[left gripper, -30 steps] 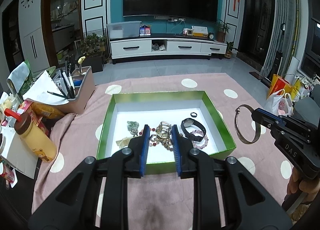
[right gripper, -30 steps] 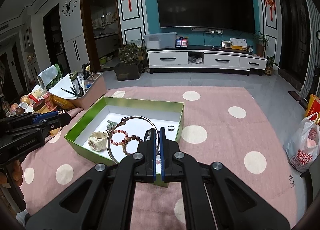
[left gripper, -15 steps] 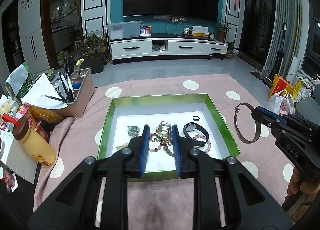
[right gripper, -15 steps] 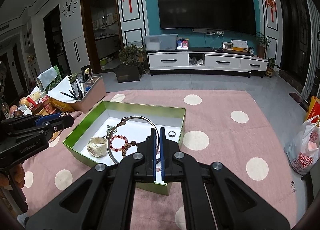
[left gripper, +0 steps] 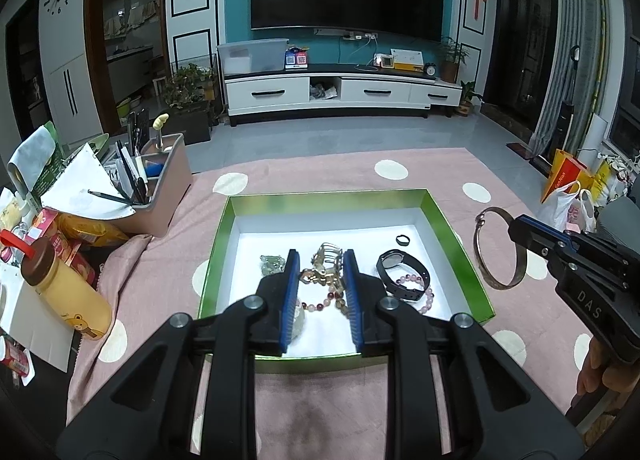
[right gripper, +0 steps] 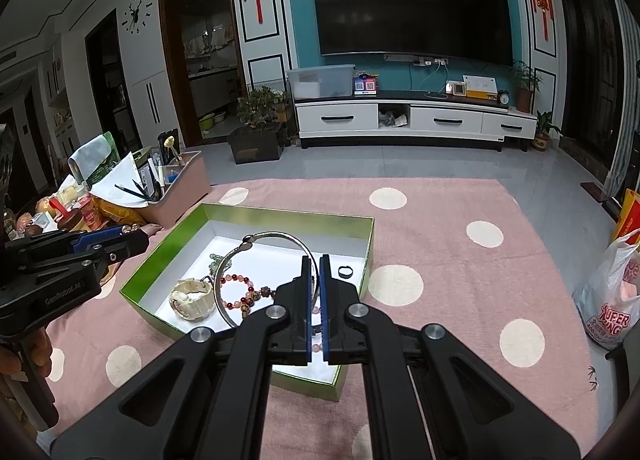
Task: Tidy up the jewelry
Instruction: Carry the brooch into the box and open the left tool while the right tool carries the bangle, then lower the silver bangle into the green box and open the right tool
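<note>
A green box (left gripper: 452, 228) with a white floor lies on the pink dotted cloth. Inside are a black watch (left gripper: 404, 272), bead bracelets (left gripper: 320, 304), a gold bracelet (left gripper: 326, 260), a small black ring (left gripper: 403, 240) and a cream watch (right gripper: 192, 296). My right gripper (right gripper: 315, 272) is shut on a silver bangle (right gripper: 256, 244) and holds it in the air over the box's right side; the bangle also shows in the left wrist view (left gripper: 496, 248). My left gripper (left gripper: 319, 268) is open and empty above the box's near part.
A pink desk organizer (left gripper: 160, 188) with pens and paper stands left of the box. A yellow bottle (left gripper: 64, 292) and snack packets lie at the far left. Plastic bags (right gripper: 612, 292) sit off the table's right side.
Both grippers have drifted slightly; the box sits a little lower and closer in the right wrist view. The bangle stays held in my right gripper.
</note>
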Tool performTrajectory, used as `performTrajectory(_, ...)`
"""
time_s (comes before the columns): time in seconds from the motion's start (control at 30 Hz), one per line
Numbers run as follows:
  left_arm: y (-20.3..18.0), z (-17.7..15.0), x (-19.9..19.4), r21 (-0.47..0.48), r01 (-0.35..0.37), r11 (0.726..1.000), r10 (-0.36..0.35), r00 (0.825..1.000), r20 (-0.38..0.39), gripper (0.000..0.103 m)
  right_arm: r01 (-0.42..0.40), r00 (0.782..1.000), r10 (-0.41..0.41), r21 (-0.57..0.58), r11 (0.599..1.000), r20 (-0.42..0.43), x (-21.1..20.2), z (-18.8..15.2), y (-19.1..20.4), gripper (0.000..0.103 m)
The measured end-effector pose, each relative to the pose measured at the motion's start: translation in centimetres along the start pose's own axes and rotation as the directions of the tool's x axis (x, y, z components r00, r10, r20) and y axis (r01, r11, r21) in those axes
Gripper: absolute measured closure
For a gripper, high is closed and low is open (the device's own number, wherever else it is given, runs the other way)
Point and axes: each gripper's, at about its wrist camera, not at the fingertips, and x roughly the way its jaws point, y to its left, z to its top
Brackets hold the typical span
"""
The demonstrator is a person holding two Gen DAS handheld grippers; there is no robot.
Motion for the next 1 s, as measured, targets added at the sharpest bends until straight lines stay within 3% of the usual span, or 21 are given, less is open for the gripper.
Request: performTrajectory(1.0,0.9,-0.1,2.9,-0.002,-0.024,1.000,0.024,0.999,-0.040,0.081,-0.003,0.999,0.003,-0.002,1.000,-0.036,2.7,-0.1,0.1,0.100)
